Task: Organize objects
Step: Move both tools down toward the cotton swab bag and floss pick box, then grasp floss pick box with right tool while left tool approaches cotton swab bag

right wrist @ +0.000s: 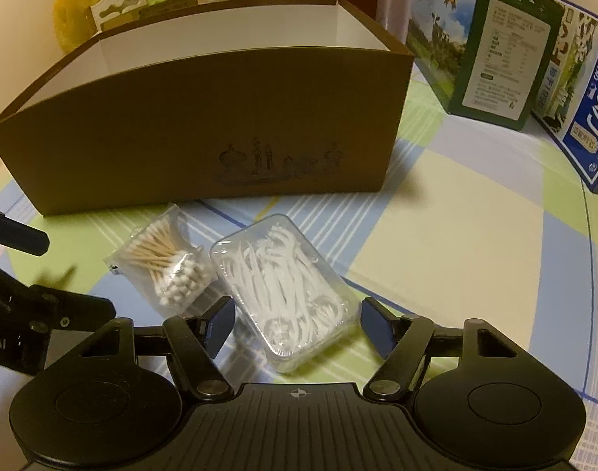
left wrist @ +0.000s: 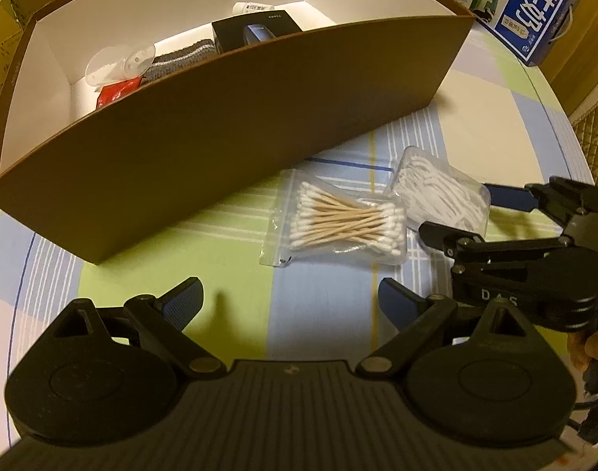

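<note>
I am holding the right gripper (right wrist: 297,324) wide open, its two blue-padded fingers straddling the near end of the clear rigid plastic case of white floss picks (right wrist: 284,291) without yet touching it, so it is gripping nothing. The case is lying flat on the checked pastel tablecloth (right wrist: 456,235), just in front of the long near wall of the brown cardboard box with a white interior (right wrist: 204,125). I am judging the case to be light, stiff and smooth-sided, hence liable to slip; I would be taking it across its short width at mid-length, where the walls look straight, and squeezing gently so the lid is not popping. Just beside it, toward the left, one clear soft zip bag of wooden-stemmed cotton swabs (left wrist: 346,221) is lying flat; I am judging it limp and slippery, better pinched over the swab bundle than at the film edge. The left gripper (left wrist: 291,298) is hovering open and empty above the table near its front edge. Counting: one floss case and one swab bag outside the box; inside, I am seeing one black carton (left wrist: 255,29), one grey striped knit item (left wrist: 181,59), one clear plastic piece (left wrist: 118,64), one red packet (left wrist: 116,90) and one white tube (left wrist: 251,8), partly hidden.
</note>
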Available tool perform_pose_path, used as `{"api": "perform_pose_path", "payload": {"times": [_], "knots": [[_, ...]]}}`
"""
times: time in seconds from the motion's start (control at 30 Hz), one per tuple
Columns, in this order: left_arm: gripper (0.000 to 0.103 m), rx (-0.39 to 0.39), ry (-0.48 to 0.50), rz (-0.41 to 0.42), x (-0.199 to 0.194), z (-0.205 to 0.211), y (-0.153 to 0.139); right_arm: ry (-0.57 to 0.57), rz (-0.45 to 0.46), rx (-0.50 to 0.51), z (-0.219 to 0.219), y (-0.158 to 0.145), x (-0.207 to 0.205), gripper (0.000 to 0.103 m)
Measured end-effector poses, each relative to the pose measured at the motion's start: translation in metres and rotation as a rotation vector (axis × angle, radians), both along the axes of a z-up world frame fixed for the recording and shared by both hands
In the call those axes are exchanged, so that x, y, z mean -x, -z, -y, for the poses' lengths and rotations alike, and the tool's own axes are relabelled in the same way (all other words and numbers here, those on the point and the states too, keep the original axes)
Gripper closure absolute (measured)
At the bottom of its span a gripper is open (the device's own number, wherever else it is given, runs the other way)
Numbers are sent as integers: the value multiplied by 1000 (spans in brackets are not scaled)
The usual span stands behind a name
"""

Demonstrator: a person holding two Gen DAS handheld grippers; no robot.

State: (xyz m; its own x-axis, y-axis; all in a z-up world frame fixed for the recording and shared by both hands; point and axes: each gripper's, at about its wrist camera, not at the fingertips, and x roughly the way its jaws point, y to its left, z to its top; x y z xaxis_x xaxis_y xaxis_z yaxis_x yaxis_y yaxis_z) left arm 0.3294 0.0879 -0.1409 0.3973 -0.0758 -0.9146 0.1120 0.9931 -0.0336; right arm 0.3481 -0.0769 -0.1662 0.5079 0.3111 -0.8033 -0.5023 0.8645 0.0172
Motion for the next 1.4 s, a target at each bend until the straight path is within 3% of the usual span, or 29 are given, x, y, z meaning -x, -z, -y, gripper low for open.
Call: {"api": "perform_pose_path", "payload": {"times": [0.3, 0.5, 0.67, 0.9, 1.03, 1.17, 1.4], "knots": [[8, 42, -11, 29, -14, 13, -2, 217, 2, 15, 37, -6, -4, 36], [7, 61, -78, 68, -34, 26, 3, 277, -3, 21, 56, -12, -7, 36], [8, -6, -87, 75, -48, 35, 18, 277, 5, 31, 54, -13, -5, 36], [9, -43, -66, 64, -26, 13, 25, 256, -1, 18, 54, -12, -3, 34], [9, -51, -86, 46, -9, -14, 28, 207, 4, 9, 52, -13, -2, 21], [9, -7, -104, 48, 0, -35, 26, 170, 10, 30, 48, -11, -7, 20], [10, -2, 43, 105, -18, -20, 21, 153, 1, 31, 42, -9, -15, 20]]}}
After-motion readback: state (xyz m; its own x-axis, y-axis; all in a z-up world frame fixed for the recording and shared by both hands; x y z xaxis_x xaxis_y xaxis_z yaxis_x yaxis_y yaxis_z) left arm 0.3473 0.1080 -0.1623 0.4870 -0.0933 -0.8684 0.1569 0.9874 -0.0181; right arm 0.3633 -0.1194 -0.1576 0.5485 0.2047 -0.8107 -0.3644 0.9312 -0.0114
